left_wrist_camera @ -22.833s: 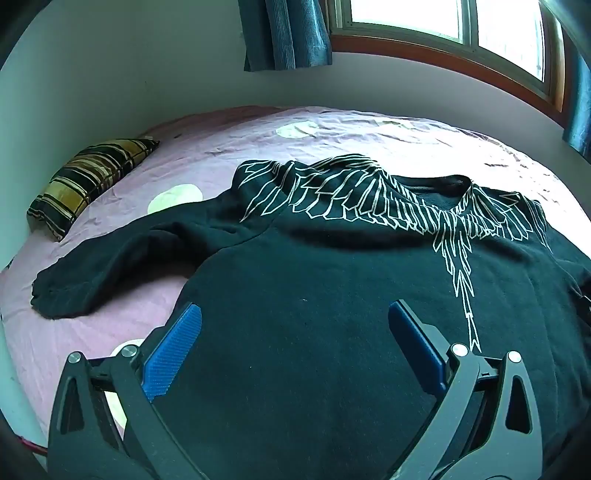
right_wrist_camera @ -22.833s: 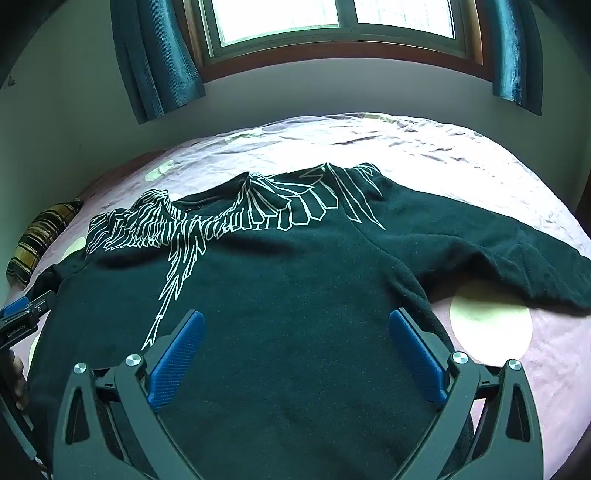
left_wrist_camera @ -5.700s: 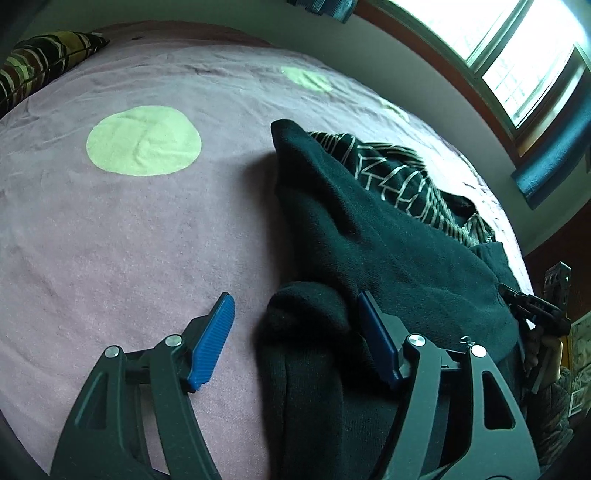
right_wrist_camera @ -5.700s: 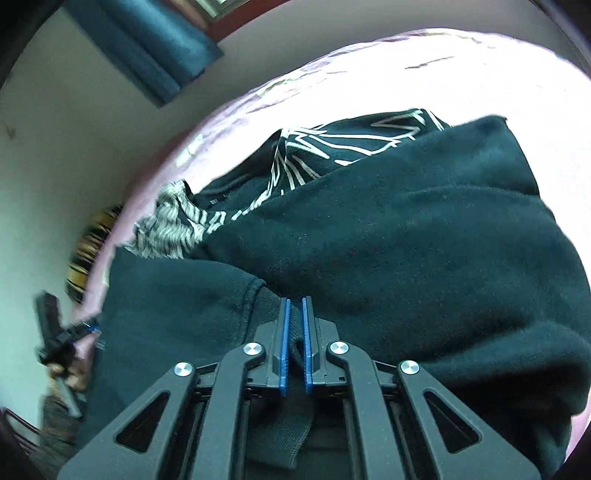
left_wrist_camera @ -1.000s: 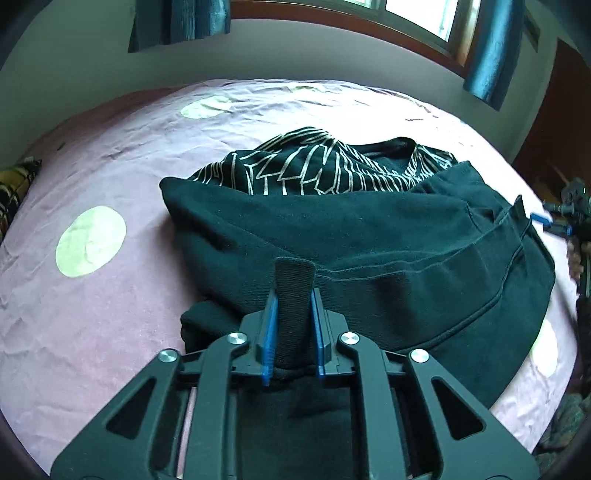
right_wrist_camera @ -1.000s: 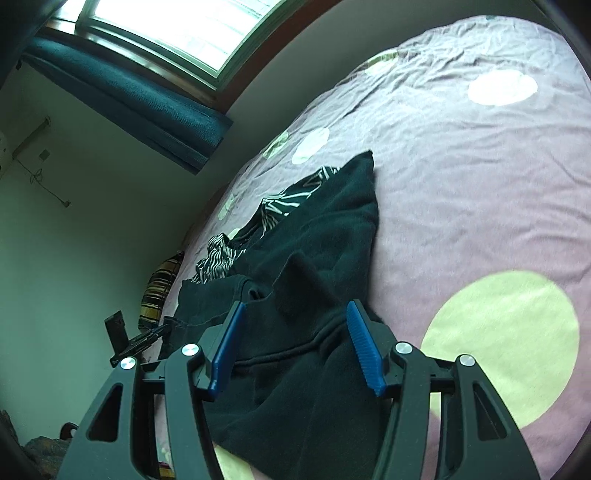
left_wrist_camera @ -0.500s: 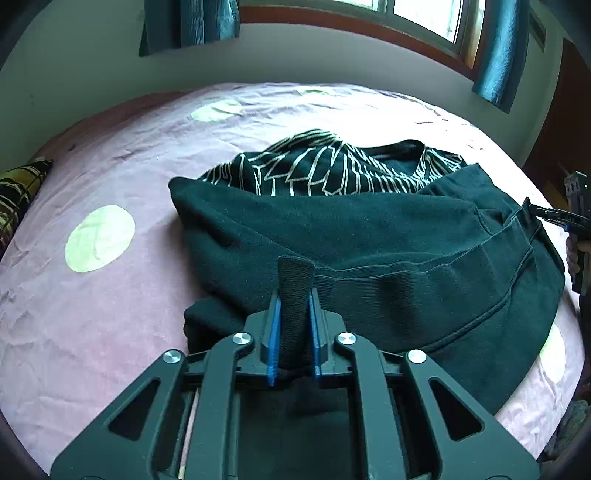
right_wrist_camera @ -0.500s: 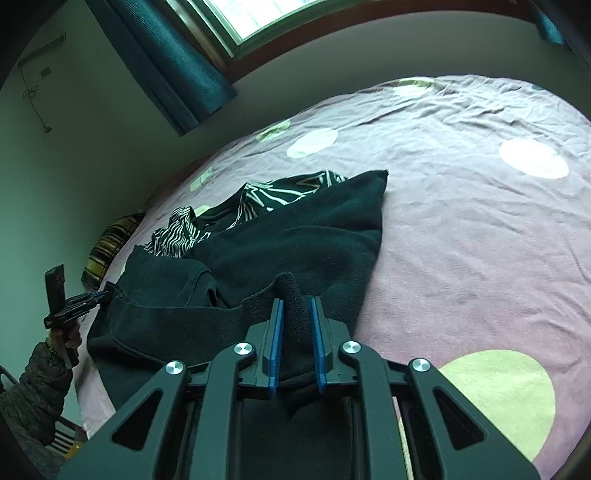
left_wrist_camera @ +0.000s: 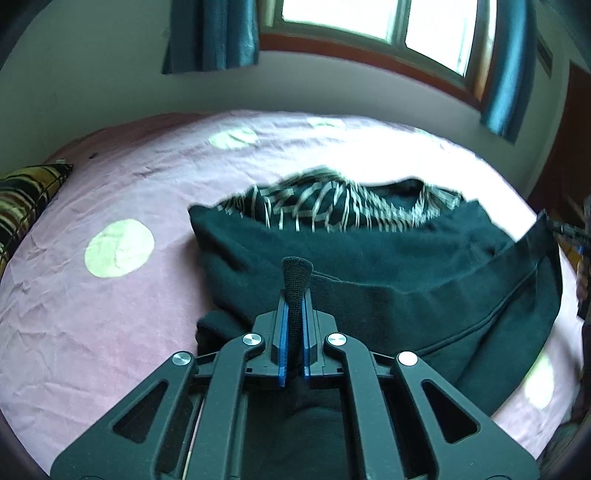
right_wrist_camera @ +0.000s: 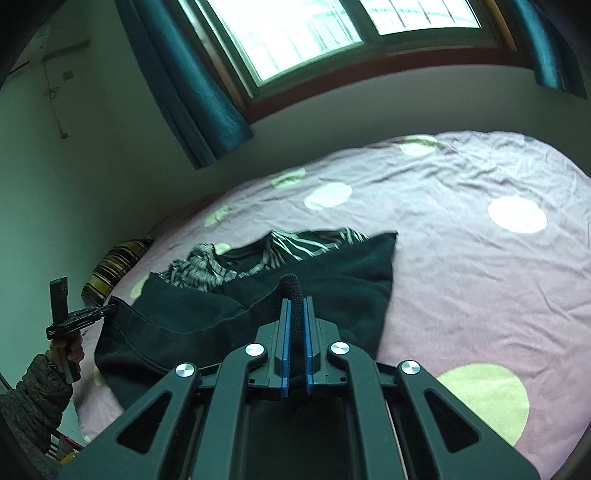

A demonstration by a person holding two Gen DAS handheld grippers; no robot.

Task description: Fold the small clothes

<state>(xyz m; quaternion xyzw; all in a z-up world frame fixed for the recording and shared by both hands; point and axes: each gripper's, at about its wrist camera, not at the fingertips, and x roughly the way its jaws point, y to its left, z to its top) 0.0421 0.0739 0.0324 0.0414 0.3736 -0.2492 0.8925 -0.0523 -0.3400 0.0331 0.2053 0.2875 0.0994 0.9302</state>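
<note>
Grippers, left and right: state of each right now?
Left gripper: shut on a pinched fold of the black sweater.
Right gripper: shut on another fold of the same sweater.

The left claw [left_wrist_camera: 292, 332], black-framed with blue pads, is clamped on a fold of the dark green fleece sweatshirt [left_wrist_camera: 388, 280], a nub of fabric poking up between the pads. The sweatshirt lies partly folded on the bed's pink sheet with pale green dots [left_wrist_camera: 110, 295], its white line print [left_wrist_camera: 332, 203] showing at the far edge. A striped yellow-and-black pillow [left_wrist_camera: 22, 199] sits at the left. Teal curtains [left_wrist_camera: 214, 33] flank the wood-framed window [left_wrist_camera: 369, 22] behind.
</note>
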